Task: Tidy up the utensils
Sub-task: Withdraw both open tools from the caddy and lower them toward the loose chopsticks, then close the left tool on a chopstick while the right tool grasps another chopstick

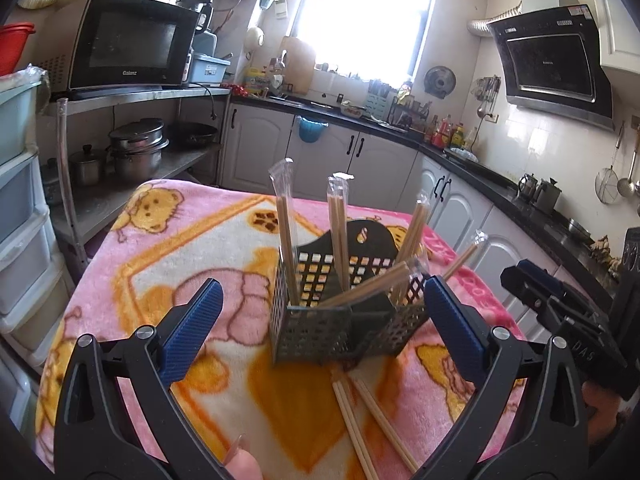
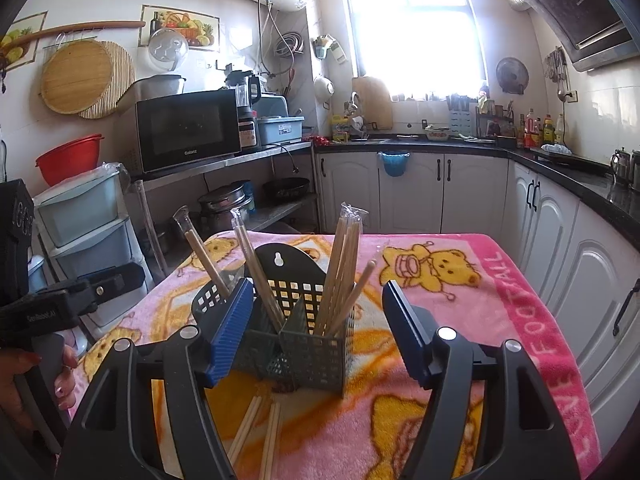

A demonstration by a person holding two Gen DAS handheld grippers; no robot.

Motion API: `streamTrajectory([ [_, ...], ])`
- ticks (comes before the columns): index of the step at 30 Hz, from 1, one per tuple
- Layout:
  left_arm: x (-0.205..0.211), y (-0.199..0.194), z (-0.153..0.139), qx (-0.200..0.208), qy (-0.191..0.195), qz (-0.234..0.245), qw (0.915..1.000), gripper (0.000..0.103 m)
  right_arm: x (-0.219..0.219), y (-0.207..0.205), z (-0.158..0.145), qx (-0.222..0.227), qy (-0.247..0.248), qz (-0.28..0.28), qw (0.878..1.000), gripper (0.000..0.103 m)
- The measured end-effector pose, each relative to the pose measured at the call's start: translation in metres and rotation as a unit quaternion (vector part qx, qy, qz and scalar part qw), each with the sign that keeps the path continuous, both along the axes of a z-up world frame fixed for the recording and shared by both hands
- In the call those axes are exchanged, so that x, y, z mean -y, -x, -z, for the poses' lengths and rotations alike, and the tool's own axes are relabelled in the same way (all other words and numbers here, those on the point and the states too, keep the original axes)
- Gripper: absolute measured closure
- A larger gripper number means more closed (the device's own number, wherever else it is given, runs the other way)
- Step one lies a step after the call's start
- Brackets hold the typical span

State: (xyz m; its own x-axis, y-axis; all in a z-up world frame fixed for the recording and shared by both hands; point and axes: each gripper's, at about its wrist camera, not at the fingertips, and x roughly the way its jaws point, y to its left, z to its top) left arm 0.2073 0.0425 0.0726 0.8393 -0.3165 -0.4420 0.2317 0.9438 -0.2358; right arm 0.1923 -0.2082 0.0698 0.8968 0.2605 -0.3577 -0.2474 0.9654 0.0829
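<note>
A dark perforated utensil holder (image 1: 320, 332) stands on the pink bear blanket (image 1: 180, 248); it also shows in the right wrist view (image 2: 312, 352). Several wrapped chopstick pairs (image 1: 338, 236) stand in its compartments, also seen in the right wrist view (image 2: 340, 268). Two wrapped pairs (image 1: 368, 412) lie flat on the blanket in front of the holder, also visible in the right wrist view (image 2: 260, 432). My left gripper (image 1: 324, 312) is open and empty, just before the holder. My right gripper (image 2: 318, 316) is open and empty, its jaws either side of the holder. The right gripper's body (image 1: 560, 304) shows at the left view's right edge.
A metal shelf with a microwave (image 1: 128, 44) and pots (image 1: 136, 148) stands behind the table on the left, next to plastic drawers (image 2: 88, 220). White cabinets under a black counter (image 2: 440, 148) run along the back and right. The blanket's right edge (image 2: 560, 340) hangs near the cabinets.
</note>
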Motion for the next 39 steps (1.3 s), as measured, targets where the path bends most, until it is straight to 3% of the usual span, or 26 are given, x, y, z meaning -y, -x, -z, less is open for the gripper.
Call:
streamTrajectory([
  [18,0.025,0.023,0.047,-0.064,-0.042,0.032,0.9966,0.01,0.015,0.019,0.017,-0.038,0.015,-0.009,0.999,0.038],
  [28,0.038,0.032,0.079,-0.11,-0.069,0.044,0.9905,0.01,0.014,0.016,0.047,-0.085,0.036,-0.028,0.995,0.038],
  [35,0.04,0.033,0.1,-0.146,-0.068,0.056,0.9854,0.011,0.012,0.004,0.07,-0.13,0.039,-0.051,0.989,0.038],
  [39,0.046,0.029,0.111,-0.168,-0.063,0.077,0.9808,0.022,0.006,-0.012,0.086,-0.17,0.032,-0.07,0.982,0.043],
])
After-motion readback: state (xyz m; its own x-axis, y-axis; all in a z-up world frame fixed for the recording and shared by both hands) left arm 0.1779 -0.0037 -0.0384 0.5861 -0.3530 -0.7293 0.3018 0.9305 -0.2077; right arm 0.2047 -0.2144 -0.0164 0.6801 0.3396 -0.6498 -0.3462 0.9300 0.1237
